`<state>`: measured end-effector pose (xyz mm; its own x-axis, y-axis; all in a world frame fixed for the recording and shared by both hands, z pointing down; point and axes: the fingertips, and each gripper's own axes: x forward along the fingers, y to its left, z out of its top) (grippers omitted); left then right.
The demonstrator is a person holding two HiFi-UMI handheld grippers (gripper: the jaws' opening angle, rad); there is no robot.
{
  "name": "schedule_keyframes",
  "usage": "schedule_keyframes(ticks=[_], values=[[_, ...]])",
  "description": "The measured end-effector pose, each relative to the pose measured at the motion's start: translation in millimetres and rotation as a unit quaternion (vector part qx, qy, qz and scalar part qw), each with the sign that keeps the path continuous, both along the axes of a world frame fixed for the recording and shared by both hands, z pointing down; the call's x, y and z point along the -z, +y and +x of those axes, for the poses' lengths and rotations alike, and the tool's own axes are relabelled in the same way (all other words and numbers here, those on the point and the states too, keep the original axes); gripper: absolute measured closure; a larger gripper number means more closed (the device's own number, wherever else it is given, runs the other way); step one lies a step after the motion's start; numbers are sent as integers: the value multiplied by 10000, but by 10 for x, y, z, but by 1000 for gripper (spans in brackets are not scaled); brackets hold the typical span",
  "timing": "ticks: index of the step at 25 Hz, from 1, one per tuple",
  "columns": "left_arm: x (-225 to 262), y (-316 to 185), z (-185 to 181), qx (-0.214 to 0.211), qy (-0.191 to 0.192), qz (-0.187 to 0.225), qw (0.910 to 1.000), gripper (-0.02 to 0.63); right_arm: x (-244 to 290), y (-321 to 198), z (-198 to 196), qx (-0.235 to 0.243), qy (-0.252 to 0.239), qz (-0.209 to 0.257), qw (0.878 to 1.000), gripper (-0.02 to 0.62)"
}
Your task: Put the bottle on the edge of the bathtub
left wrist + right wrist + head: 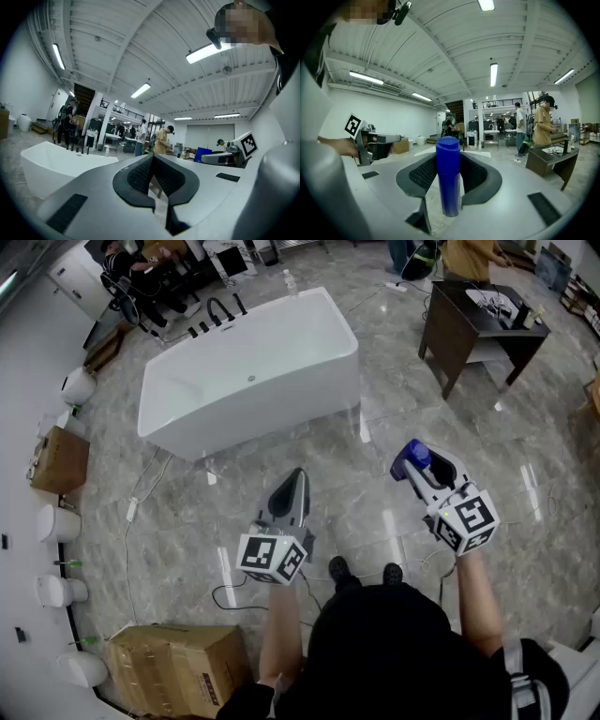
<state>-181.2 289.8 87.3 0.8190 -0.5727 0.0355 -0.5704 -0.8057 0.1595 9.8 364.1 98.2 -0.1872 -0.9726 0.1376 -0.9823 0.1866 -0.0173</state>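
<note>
A blue bottle stands upright between the jaws of my right gripper, which is shut on it and held above the marble floor. In the right gripper view the bottle fills the gap between the dark pads, its cap sticking up past them. My left gripper hangs to the left of it, shut with nothing in it; its tips meet in the left gripper view. The white bathtub stands ahead and to the left, well away from both grippers, and also shows in the left gripper view.
Black taps stand at the tub's far rim. A dark table is at the back right. Cardboard boxes and white toilets line the left wall. Cables trail across the floor. People stand at the back.
</note>
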Motion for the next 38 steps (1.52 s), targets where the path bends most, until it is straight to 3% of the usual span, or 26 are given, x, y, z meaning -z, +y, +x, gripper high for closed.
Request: schedule_keyframes(ticks=[9, 14, 23, 28, 38], values=[[-30, -288, -235, -58, 24, 15, 10000, 595, -41, -226, -222, -148, 110, -13, 9998, 445], [-91, -415, -317, -174, 7, -43, 9998, 595, -71, -347, -259, -320, -224, 30, 9992, 445], [-235, -685, -127, -283, -92, -179, 9994, 595, -134, -660, -174, -136, -274, -13, 9995, 445], [-331, -838, 259, -93, -148, -247, 9995, 595, -297, -959, 91, 352, -160, -183, 9991, 445], [-434, -1210, 1581, 895, -162, -459, 9948, 595, -745, -1817, 1232, 1711, 191, -612, 9832, 445]])
